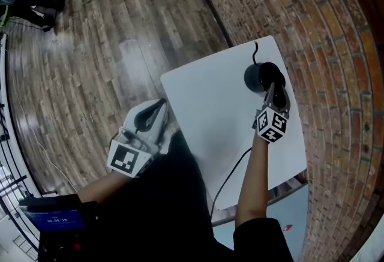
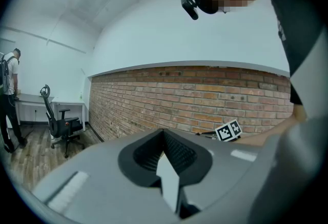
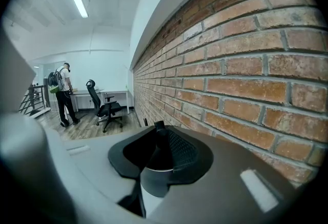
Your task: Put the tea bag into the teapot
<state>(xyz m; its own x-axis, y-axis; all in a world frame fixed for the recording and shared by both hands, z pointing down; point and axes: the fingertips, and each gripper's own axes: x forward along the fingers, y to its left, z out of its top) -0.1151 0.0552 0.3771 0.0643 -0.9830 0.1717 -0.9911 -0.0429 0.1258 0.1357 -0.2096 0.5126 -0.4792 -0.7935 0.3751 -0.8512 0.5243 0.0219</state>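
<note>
White and flat with a pointed tip, the paper tea bag [image 2: 168, 182] sits pinched between the jaws of the left claw [image 2: 166, 155], which are drawn together on it. Only that pale sliver of it shows in the left gripper view. In the head view the left claw [image 1: 159, 107] hangs at the near left edge of the white rectangular counter [image 1: 204, 111], where the top borders the wooden plank floor [image 1: 90, 45], and it points right across the top.

The round black teapot [image 1: 258, 77] stands at the far right of the counter, close to the red-brick wall [image 1: 324, 75]. The tea bag is therefore well apart from it, with bare counter between them.

The right claw [image 1: 273, 90] reaches the teapot's near right side, its tips touching it. In the right gripper view the right claw [image 3: 156, 141] has its jaws partway closed on a dark rounded piece [image 3: 154, 179] with a thin pale rim and a short stub on top. The ribbed pad presses against its right side. Whether that piece is the teapot's lid or its handle I cannot tell.

A thin black cable [image 1: 231, 171] runs over the near part of the counter toward the right arm.
</note>
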